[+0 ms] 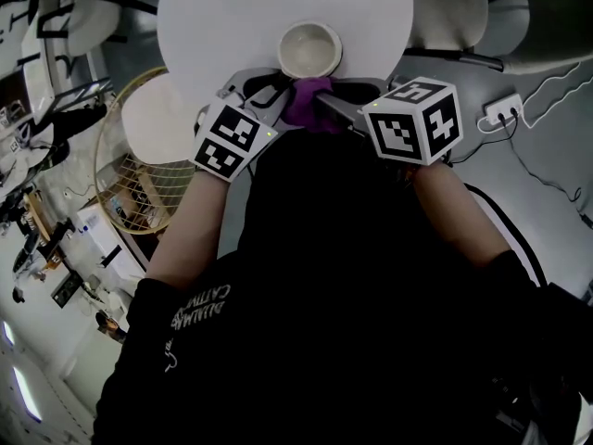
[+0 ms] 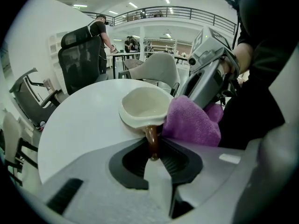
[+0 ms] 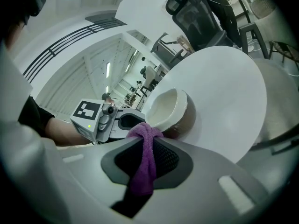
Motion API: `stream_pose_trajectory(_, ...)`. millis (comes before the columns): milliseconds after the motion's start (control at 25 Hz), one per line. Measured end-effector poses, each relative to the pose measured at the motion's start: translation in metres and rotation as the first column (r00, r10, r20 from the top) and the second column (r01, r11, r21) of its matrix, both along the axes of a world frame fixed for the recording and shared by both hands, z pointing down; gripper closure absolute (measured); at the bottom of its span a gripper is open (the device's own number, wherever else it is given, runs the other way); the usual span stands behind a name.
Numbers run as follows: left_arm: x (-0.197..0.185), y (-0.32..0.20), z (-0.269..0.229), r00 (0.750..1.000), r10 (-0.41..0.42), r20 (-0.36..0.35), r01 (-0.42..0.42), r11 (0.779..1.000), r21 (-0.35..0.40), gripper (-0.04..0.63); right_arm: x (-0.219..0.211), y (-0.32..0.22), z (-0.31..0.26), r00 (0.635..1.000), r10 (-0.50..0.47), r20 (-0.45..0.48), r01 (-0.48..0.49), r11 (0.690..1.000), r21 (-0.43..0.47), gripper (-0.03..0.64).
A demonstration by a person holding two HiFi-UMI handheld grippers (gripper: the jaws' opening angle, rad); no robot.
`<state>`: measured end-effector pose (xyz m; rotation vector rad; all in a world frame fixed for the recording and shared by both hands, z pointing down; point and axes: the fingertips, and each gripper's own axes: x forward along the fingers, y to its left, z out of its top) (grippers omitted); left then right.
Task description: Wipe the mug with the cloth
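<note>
The mug point(image 1: 310, 49) is located at the near edge of the round white surface point(image 1: 213, 17). Its brown handle point(image 2: 151, 141) is clamped between the narrowly set jaws of the left gripper point(image 2: 153, 149). The purple cloth point(image 3: 142, 171) is held in the closed jaws of the right gripper point(image 3: 145, 139). The cloth is pressed against the mug's near side, just right of the handle.
</note>
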<state>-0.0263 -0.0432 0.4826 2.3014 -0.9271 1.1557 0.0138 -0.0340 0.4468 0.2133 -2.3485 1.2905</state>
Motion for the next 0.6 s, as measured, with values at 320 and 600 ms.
stream_pose_trajectory(320,-0.001,-0.003,0.002,0.999,0.042,0.023,-0.042,0.999,-0.014,0.531,0.015,-0.013,0.001,0.998,-0.002,-0.058,0.003,1.000,0.010,0.560)
stream_pose_trajectory(600,-0.003,-0.004,0.004,0.996,0.082,0.038,-0.081,0.996,-0.023,0.531,0.026,-0.023,0.004,0.996,0.017,-0.088,-0.015,1.000,0.019,0.558)
